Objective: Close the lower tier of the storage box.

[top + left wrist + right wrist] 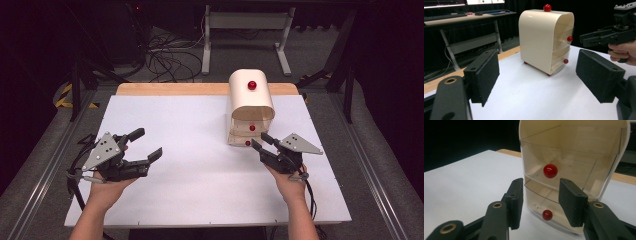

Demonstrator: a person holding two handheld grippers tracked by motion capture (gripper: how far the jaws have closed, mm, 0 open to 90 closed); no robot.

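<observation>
A small cream plastic cabinet with two clear drawers [251,107] stood near the far right corner of the white surface [190,170], its rounded top carrying a red ball. Each drawer front had a small red round knob: the upper knob [550,170] and the lower knob [547,214]. Both drawers looked pushed in.

The right tool [260,141] hovered just in front of the drawer fronts, its jaws apart and touching nothing; in the right gripper view they framed the gap between the two knobs. The left tool [148,143] was held well apart from the cabinet, near the left edge of the surface, jaws wide apart and empty.

The step in hand seemed to be reaching for a drawer knob. To do it well, the right tool should settle on one knob, centre it between the pads, and close gently, since the ball is small and could slip out. The pull should then run straight along the drawer's slide; the light cabinet might drag forward, so the left tool could steady its side.
</observation>
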